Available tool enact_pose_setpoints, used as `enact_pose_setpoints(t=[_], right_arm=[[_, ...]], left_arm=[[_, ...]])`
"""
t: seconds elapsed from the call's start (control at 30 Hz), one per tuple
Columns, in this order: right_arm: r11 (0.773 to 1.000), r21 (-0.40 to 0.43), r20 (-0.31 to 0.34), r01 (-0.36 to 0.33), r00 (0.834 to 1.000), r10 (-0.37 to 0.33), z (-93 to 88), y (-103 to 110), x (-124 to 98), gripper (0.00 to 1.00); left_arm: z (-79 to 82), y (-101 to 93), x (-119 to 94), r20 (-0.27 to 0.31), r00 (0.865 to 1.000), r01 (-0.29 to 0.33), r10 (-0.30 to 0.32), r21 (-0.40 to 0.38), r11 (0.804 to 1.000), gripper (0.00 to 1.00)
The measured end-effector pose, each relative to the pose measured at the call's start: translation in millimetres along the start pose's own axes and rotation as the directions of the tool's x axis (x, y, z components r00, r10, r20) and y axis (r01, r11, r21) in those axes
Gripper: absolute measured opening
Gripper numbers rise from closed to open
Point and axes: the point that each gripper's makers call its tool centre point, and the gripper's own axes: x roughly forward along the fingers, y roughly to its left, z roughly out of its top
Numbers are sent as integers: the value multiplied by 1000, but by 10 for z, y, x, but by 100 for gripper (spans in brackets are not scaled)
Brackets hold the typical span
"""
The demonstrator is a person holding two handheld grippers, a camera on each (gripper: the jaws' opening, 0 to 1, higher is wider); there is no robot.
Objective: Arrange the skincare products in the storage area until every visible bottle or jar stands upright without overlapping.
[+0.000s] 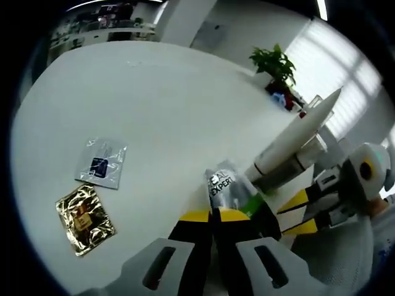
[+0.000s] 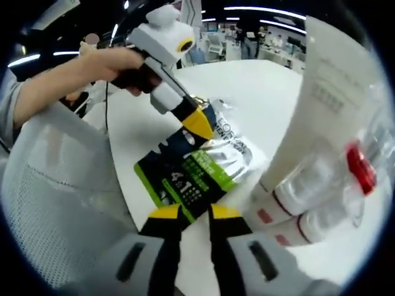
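Note:
A black, green and silver skincare sachet [image 1: 223, 184] hangs above the white table [image 1: 154, 105], pinched at its top edge by my shut left gripper [image 1: 213, 217]. In the right gripper view the same sachet [image 2: 200, 163] hangs from the left gripper [image 2: 196, 123], which a hand [image 2: 114, 65] holds. My right gripper [image 2: 194, 214] stands open, its yellow tips on either side of the sachet's lower corner; it also appears as the right gripper [image 1: 299, 213] beside the sachet. A tall white tube [image 2: 321, 105] stands upright just to the right, with clear bottles [image 2: 311, 197] banded in red at its foot.
Two flat sachets lie on the table, a clear one with a blue patch [image 1: 102, 163] and a gold one [image 1: 84, 219]. The white tube [image 1: 296, 135] leans across the view. A potted plant [image 1: 274, 65] stands at the far edge. A white mesh chair [image 2: 55, 203] sits close by.

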Motion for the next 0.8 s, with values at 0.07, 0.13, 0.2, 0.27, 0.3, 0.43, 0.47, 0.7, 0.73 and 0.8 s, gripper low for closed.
enact_pose_setpoints(t=[0.07,0.13,0.2,0.27,0.3,0.43,0.47,0.7,0.73,0.8], right_arm=[[1000,13,18,-27,999,27,39,48,10,16],[998,22,22,-63,998,62,62,119,28,18],[998,-9,22,-67,997,68,95,161,47,19],[997,-15,17,-71,997,72,115,182,72,20],[997,-24,14,-73,997,73,133,194,91,22],[995,-74,-8,-68,998,68,152,210,154,24],[995,-74,-16,-74,997,73,148,215,166,25],[992,-111,-44,-61,997,56,159,228,250,26],[992,-111,-44,-60,998,55,154,226,265,26],[993,-109,-40,-53,998,49,129,218,291,26]], left_arm=[[-1,-3,5,0,1000,-3,3,2,1000,0],[0,-5,10,0,1000,-3,3,1,1000,0],[-8,12,6,0,1000,-5,5,-6,1000,0],[-13,44,5,5,1000,-11,11,-18,1000,0],[-14,55,7,8,1000,-13,13,-22,1000,0],[0,47,17,20,1000,-10,11,-36,999,0],[6,44,19,23,1000,-12,12,-36,999,0],[29,35,51,45,999,-11,13,-51,999,0],[33,35,55,49,999,-9,12,-52,999,0],[37,36,61,54,998,-8,11,-51,999,0]])
